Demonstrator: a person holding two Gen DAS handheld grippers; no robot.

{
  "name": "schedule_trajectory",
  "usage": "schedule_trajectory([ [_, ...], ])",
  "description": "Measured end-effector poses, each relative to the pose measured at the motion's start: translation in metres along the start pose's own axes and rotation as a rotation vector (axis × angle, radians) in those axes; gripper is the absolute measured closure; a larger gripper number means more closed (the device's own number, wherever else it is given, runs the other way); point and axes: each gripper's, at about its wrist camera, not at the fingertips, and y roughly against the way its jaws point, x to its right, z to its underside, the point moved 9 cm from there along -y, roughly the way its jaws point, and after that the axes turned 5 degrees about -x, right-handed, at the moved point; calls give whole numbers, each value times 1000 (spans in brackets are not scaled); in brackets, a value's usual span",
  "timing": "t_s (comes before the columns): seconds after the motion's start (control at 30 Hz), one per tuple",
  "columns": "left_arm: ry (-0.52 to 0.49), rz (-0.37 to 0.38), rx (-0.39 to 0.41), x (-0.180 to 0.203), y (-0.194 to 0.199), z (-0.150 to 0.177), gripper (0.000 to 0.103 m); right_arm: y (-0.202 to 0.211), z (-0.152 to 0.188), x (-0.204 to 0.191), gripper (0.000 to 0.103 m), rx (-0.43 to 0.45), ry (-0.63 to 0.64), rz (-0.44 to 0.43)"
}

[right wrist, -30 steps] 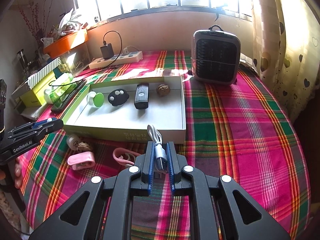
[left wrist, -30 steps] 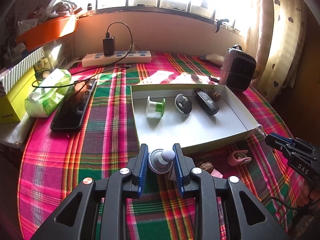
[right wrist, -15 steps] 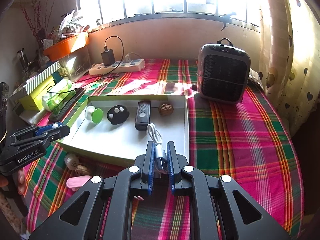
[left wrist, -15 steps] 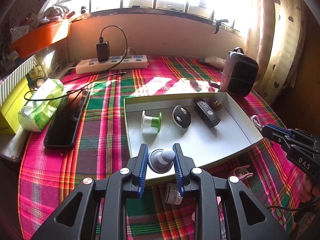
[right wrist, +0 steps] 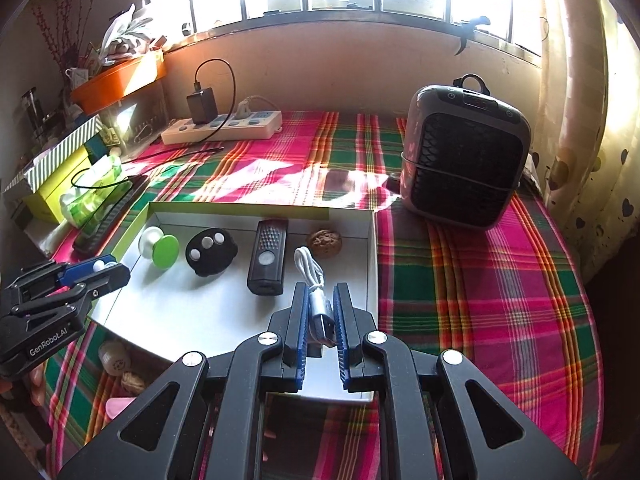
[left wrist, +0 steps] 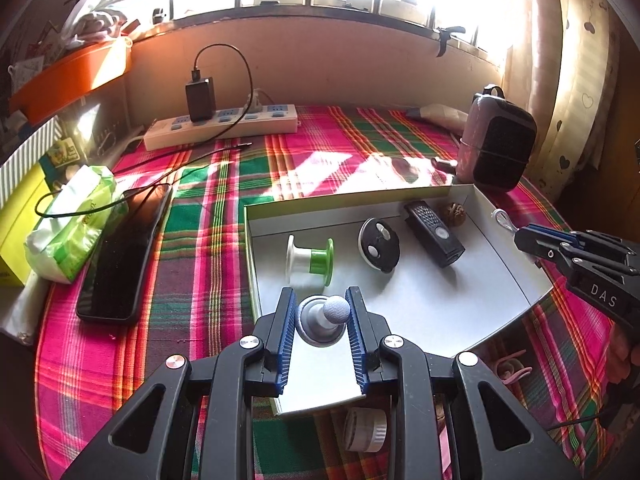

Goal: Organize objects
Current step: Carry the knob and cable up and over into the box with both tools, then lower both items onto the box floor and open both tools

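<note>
White tray (left wrist: 516,276) holds both loaded claws above its near edge.

Left claw (left wrist: 322,312) grips a grey knob (left wrist: 325,315) over the tray's near-left corner; right claw (right wrist: 320,312) is clamped on a white USB cable (right wrist: 311,276) over its near-right side. Inside, along the far wall: green spool (left wrist: 310,258), black disc (left wrist: 378,244), black remote (left wrist: 434,234), walnut (left wrist: 454,213). The tray's near half lies bare. A heater (right wrist: 464,160) stands beyond the tray's far-right corner on the plaid worktop (right wrist: 460,280).
</note>
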Motion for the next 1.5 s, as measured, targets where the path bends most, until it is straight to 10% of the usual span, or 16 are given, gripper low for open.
schedule_trajectory([
  [1.5,-45,-37,-47,3,-39,-11,80,-52,-4,3,90,-90,24,21],
])
